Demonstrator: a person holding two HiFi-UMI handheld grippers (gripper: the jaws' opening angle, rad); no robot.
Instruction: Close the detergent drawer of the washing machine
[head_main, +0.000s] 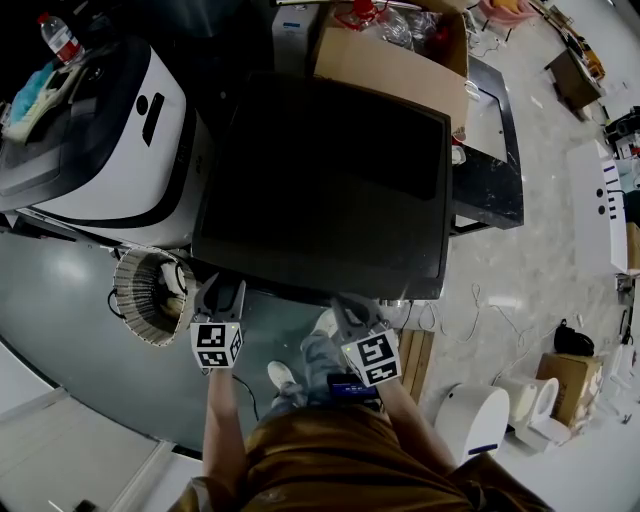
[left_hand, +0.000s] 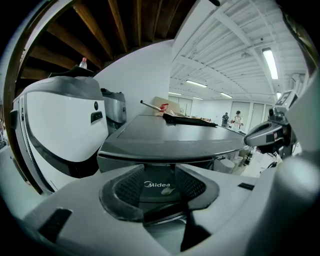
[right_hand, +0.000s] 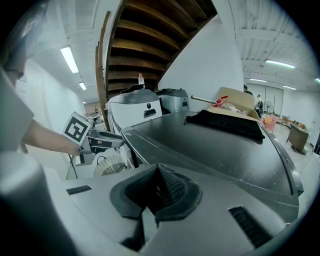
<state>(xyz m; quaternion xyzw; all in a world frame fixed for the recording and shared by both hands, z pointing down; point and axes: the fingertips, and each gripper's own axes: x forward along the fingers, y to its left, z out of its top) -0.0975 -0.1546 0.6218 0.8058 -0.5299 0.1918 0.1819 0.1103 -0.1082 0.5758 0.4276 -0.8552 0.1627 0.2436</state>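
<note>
From above, the dark washing machine fills the middle of the head view. My left gripper is at its front left corner and my right gripper at the front edge further right. In the left gripper view the left gripper is open. A dark front panel with a Midea logo, the detergent drawer's face, shows between its pads just under the machine's overhanging top. How far the drawer stands out cannot be told. The right gripper is shut on nothing, above the machine's top.
A white machine stands left of the washer, with a bottle on it. A round wicker basket lies on the floor by the left gripper. A cardboard box sits behind, and a black cloth lies on the top's far end.
</note>
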